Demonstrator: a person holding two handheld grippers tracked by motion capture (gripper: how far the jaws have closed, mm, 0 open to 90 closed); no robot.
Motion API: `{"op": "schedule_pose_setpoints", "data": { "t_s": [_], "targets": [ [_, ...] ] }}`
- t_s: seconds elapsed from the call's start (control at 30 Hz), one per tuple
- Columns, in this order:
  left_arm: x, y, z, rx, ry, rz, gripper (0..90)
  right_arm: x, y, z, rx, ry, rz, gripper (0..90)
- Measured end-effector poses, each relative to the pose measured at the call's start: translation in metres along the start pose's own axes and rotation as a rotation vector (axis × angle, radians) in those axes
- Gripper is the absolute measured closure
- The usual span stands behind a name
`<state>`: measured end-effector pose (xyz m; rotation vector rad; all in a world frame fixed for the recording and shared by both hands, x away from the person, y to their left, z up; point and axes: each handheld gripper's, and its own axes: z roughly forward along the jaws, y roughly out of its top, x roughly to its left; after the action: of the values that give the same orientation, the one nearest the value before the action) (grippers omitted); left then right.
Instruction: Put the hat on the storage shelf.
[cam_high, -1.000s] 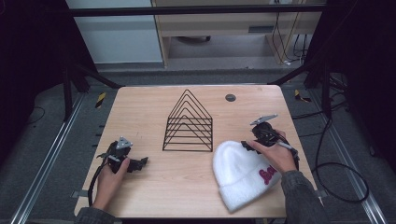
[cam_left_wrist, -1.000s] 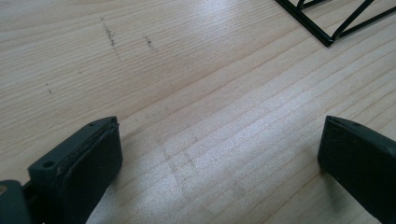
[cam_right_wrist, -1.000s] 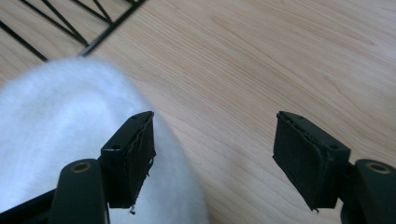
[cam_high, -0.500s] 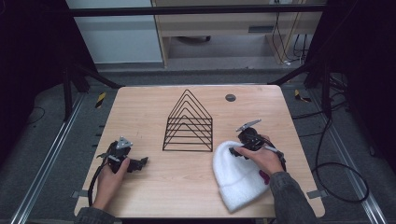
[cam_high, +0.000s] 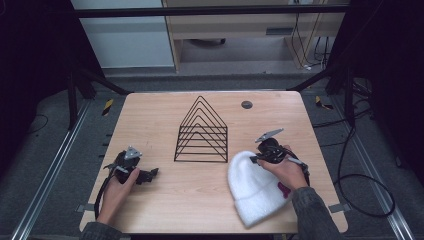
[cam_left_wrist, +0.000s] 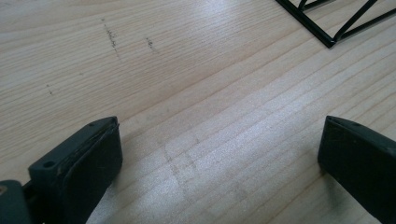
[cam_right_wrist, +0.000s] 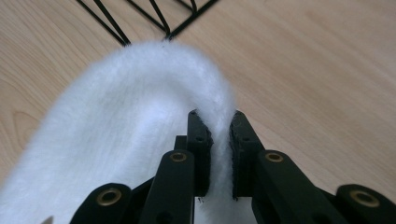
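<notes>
In the high view I see my right gripper (cam_high: 256, 159) at right of centre, at the top edge of the white beanie (cam_high: 255, 190), which lies at lower right on the table (cam_high: 160, 120), just right of the black wire rack (cam_high: 202, 132). My left gripper (cam_high: 151, 173) rests at lower left.

In the left gripper view, its 2 jaws stand wide over bare wood.

In the right gripper view, the jaws have just been closing and pinch a fold of the beanie (cam_right_wrist: 116, 140).
</notes>
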<state>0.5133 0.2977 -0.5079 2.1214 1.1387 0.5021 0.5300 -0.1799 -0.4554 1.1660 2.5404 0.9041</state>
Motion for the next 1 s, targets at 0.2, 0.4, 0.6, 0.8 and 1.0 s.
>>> {"op": "schedule_pose_setpoints", "data": {
  "t_s": [0.2,0.4,0.6,0.8,1.0],
  "targets": [
    [-0.001,0.001,0.001,0.000,0.015,-0.016,0.0,0.012,-0.008,-0.040,-0.145,-0.037,0.001,82.3],
    [-0.005,0.003,-0.002,-0.012,0.023,0.024,3.6,0.025,-0.018,-0.077,-0.278,-0.076,-0.008,82.6],
    [-0.013,0.012,-0.018,-0.062,0.030,0.032,4.7,0.033,-0.020,-0.101,-0.355,-0.101,-0.003,82.6],
    [-0.025,0.034,-0.042,-0.102,0.006,0.073,4.6,0.044,-0.013,-0.126,-0.429,-0.093,-0.009,82.8],
    [-0.034,0.057,-0.069,-0.182,-0.069,0.071,5.7,0.052,0.012,-0.147,-0.475,-0.086,-0.045,82.8]
  ]
}}
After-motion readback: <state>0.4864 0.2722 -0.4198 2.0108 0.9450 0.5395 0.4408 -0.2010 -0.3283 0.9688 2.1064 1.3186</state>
